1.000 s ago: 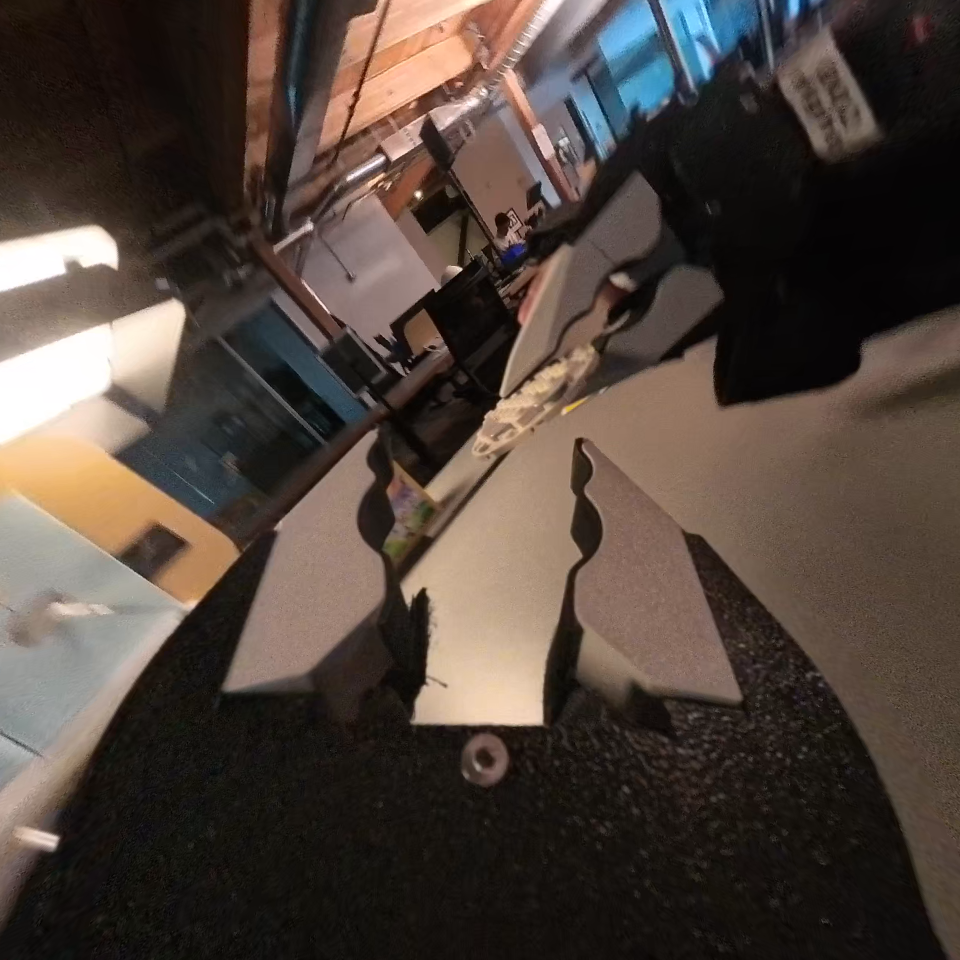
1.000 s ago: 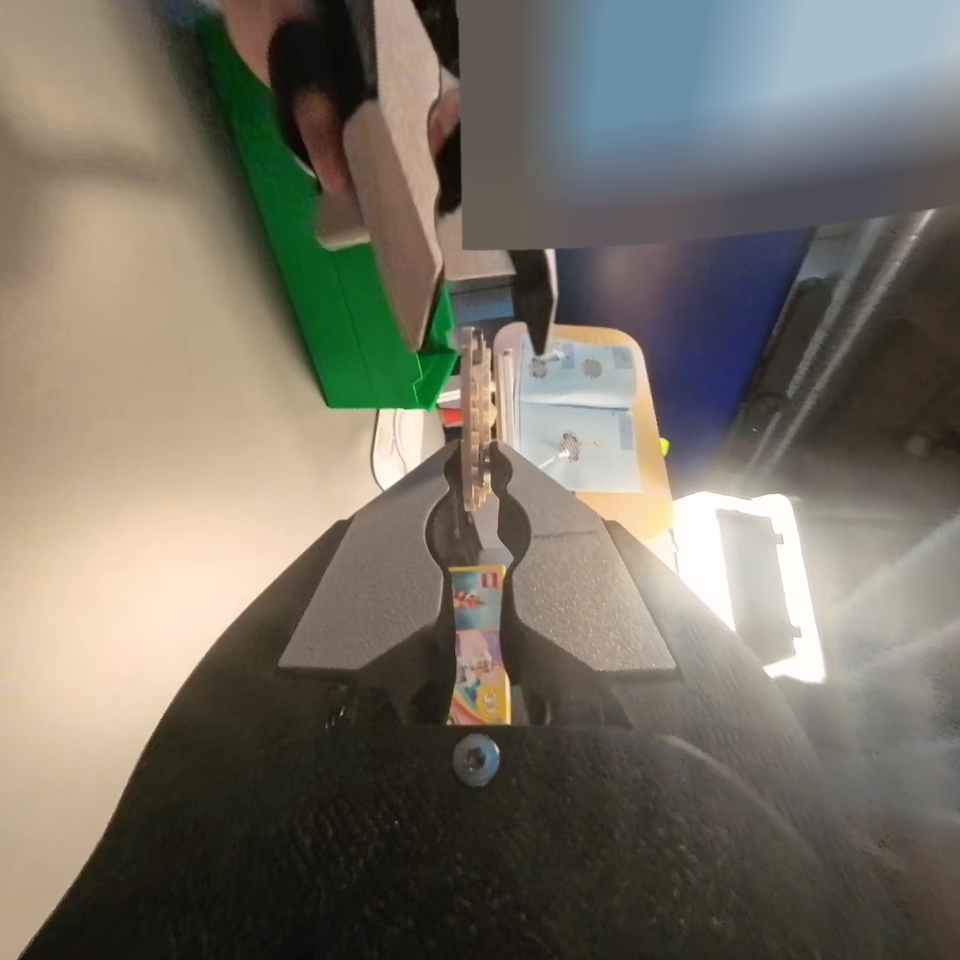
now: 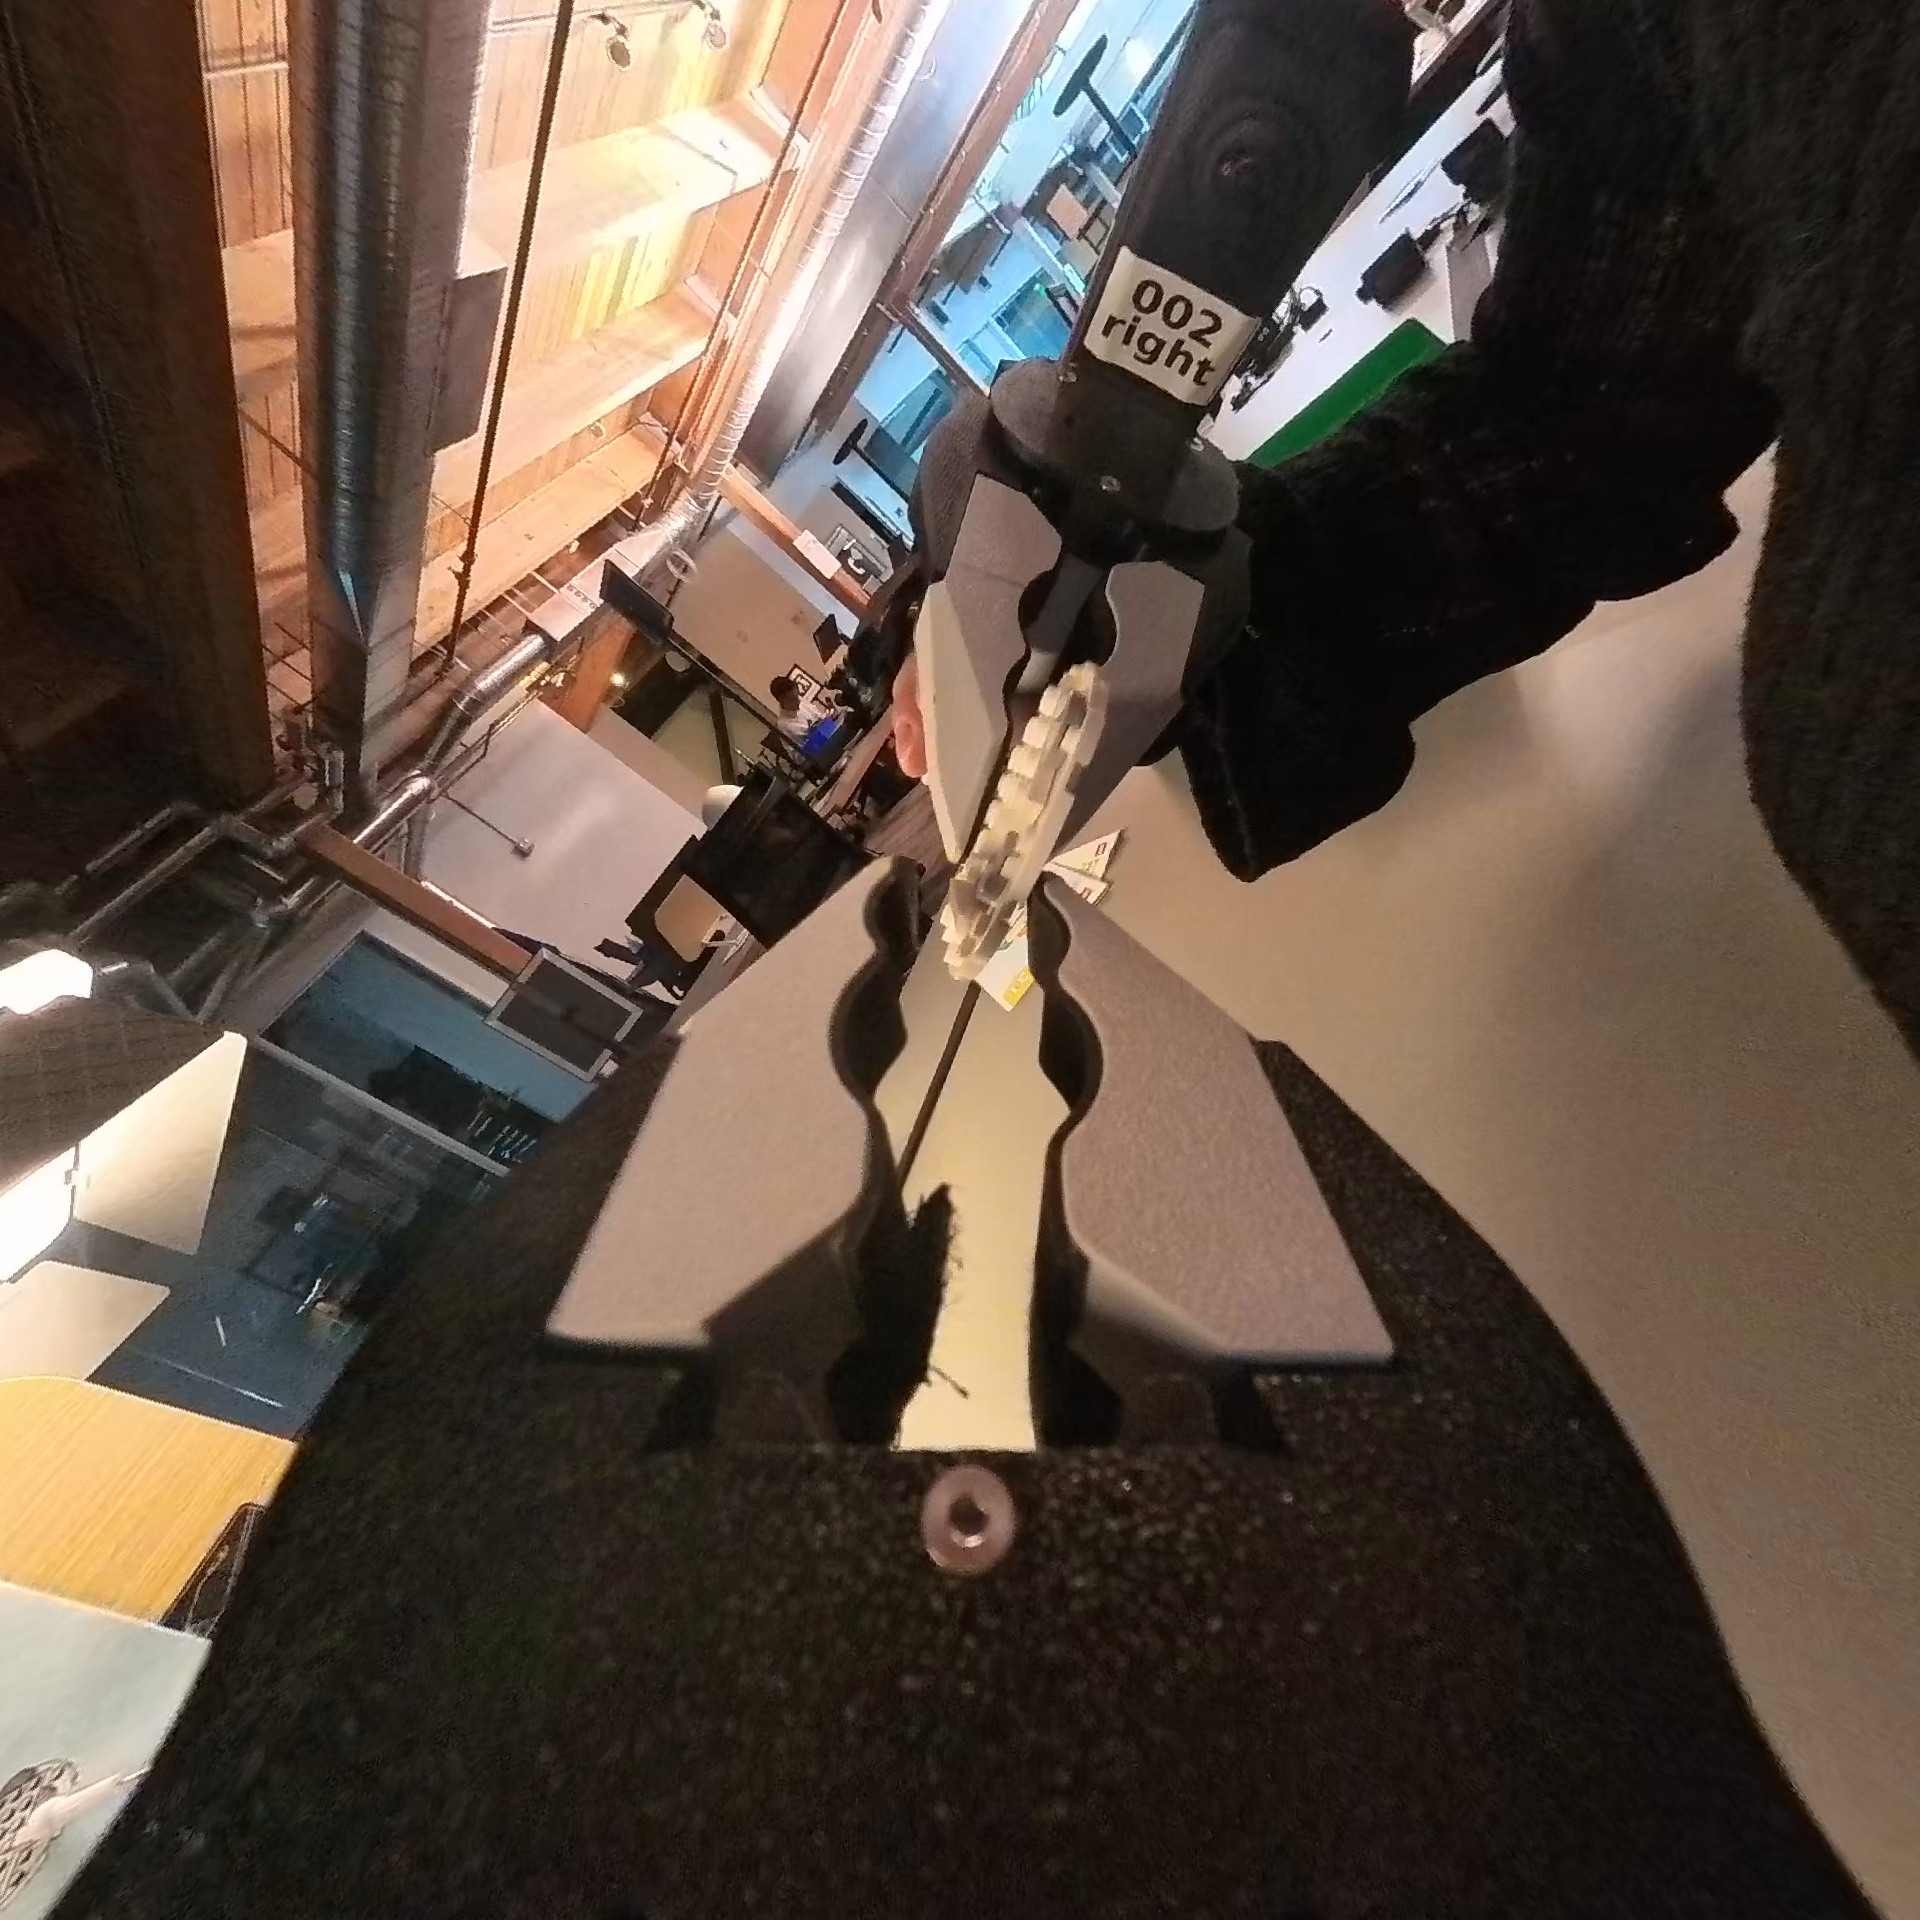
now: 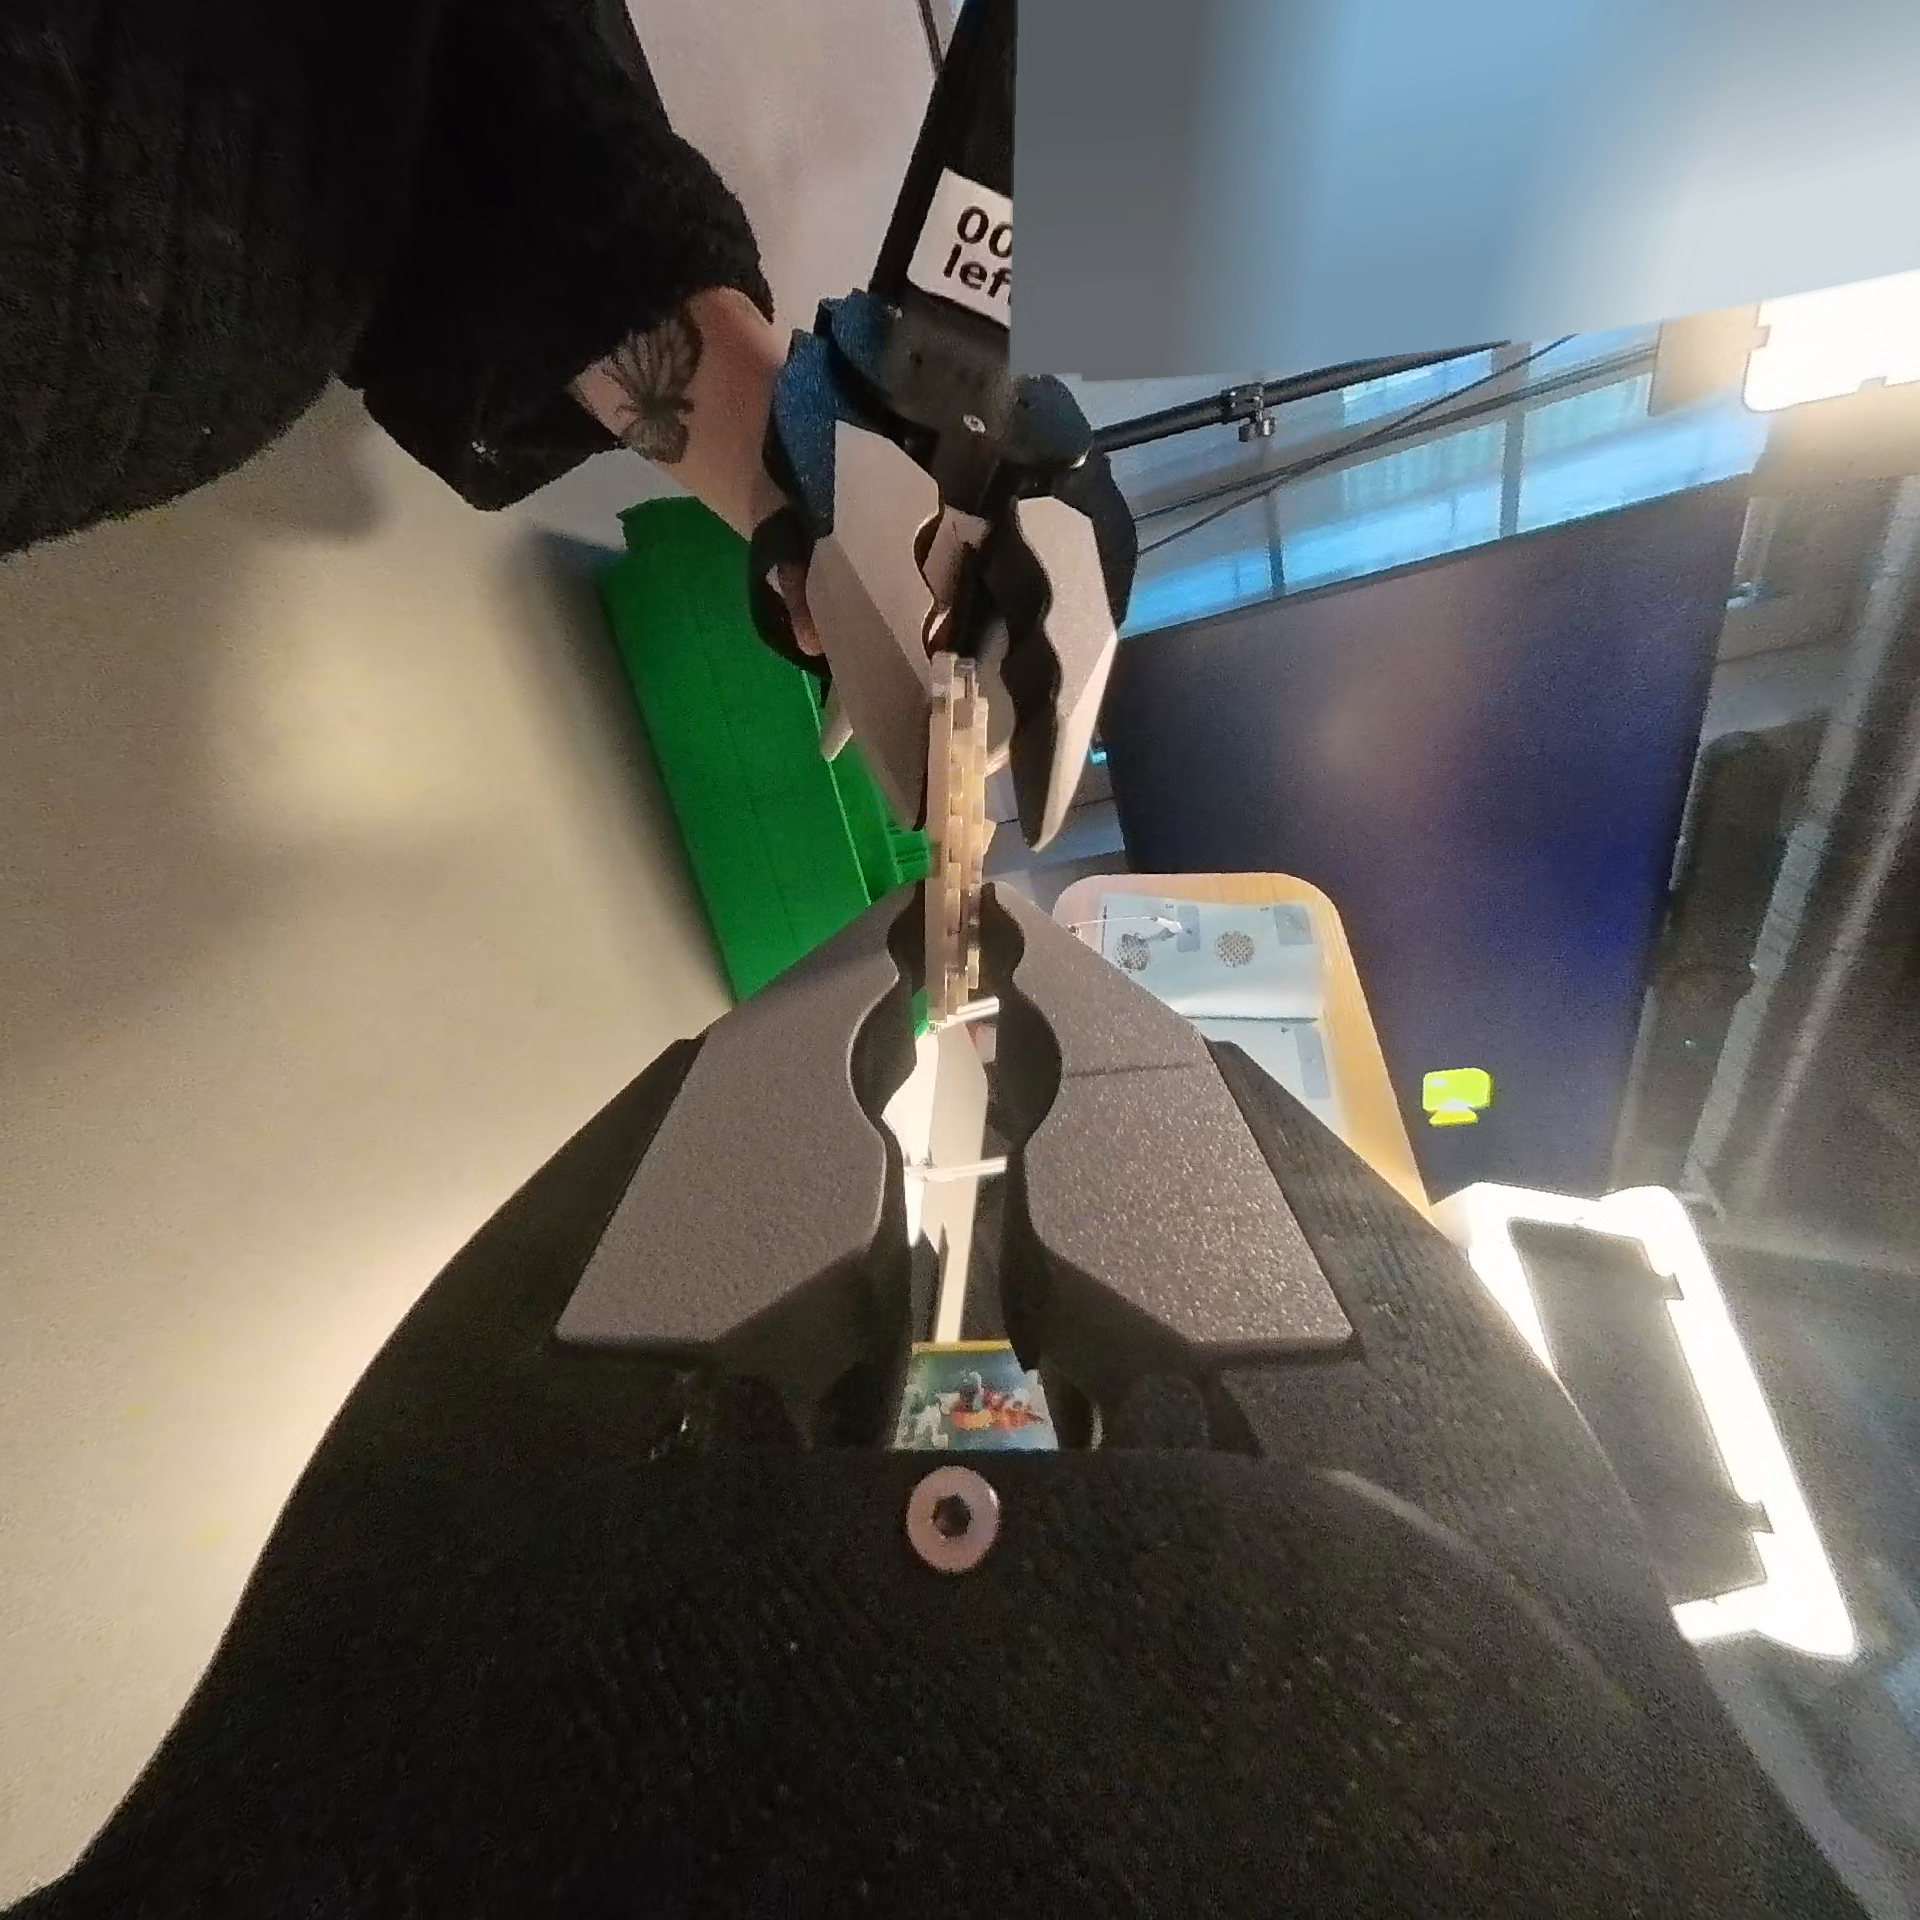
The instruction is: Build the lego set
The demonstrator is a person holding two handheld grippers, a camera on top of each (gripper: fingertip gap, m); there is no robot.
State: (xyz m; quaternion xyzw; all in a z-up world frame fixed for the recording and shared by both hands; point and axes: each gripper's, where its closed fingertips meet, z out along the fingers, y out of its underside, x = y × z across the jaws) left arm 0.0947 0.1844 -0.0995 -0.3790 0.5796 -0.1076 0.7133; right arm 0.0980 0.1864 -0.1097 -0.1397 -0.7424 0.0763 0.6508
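A flat white round lego assembly with toothed edges (image 4: pixel 956 790) is held edge-on in the air. My right gripper (image 4: pixel 958 904) is shut on its near end. My left gripper (image 4: pixel 971 831) faces it from the far side, with its jaws open on either side of the assembly's other end. In the left wrist view the left gripper (image 3: pixel 971 883) is open, and the lego assembly (image 3: pixel 1023 790) reaches down from the right gripper (image 3: pixel 1023 800) to between the left fingertips. I cannot tell whether the left fingers touch it.
A green box (image 4: pixel 727 748) stands on the pale table (image 4: pixel 312 935) behind the grippers. A colourful printed lego box or booklet (image 4: pixel 971 1408) shows through the right fingers. A wooden side table with blue sheets (image 4: pixel 1226 956) is beyond. Black sleeves (image 3: pixel 1558 520) hold the grippers. The tips of both grippers are at nearly the same place.
The two grippers have come together nose to nose. The left gripper, earlier apart from the lego piece, now has its open jaws around the piece's free end. The right gripper keeps its grip.
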